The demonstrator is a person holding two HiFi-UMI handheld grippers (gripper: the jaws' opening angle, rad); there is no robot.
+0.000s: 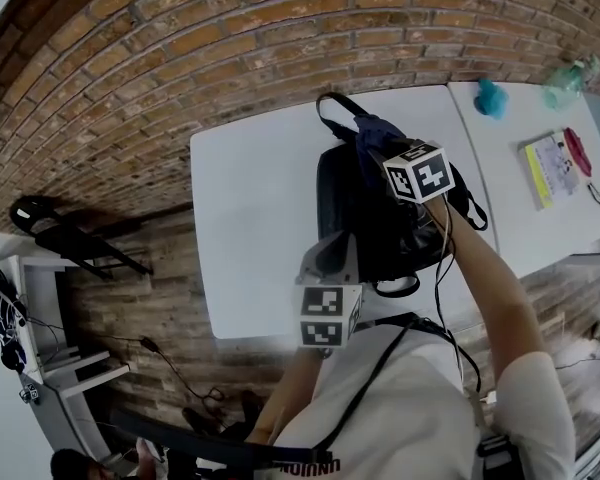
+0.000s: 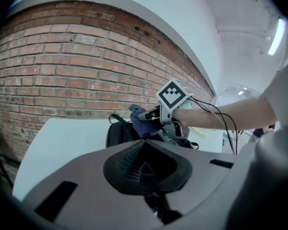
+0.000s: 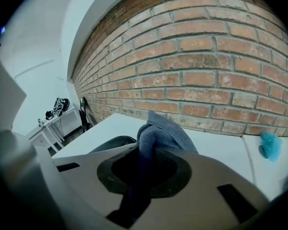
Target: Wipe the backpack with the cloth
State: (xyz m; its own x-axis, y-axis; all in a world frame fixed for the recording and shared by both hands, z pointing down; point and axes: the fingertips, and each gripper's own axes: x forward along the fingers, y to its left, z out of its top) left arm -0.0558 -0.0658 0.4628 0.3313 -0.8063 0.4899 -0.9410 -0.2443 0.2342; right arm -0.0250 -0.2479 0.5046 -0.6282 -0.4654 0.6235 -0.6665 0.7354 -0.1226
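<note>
Dark-blue cloth (image 3: 165,131) pinched between right tongs (image 3: 144,169), bunched over top of black backpack (image 1: 355,208) lying on white desk (image 1: 250,218); left tongs (image 2: 144,164) closed on nothing, close to pack's near end; likely soft, light, limp fabric; probably best held by a thick fold; seemingly floppy pack, worth steadying while wiping.

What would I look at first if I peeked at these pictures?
Probably the black backpack on the white table, with the big brick wall behind it. Next you'd spot the blue cloth pinched in the right tongs, at the backpack's end nearest the wall.
</note>
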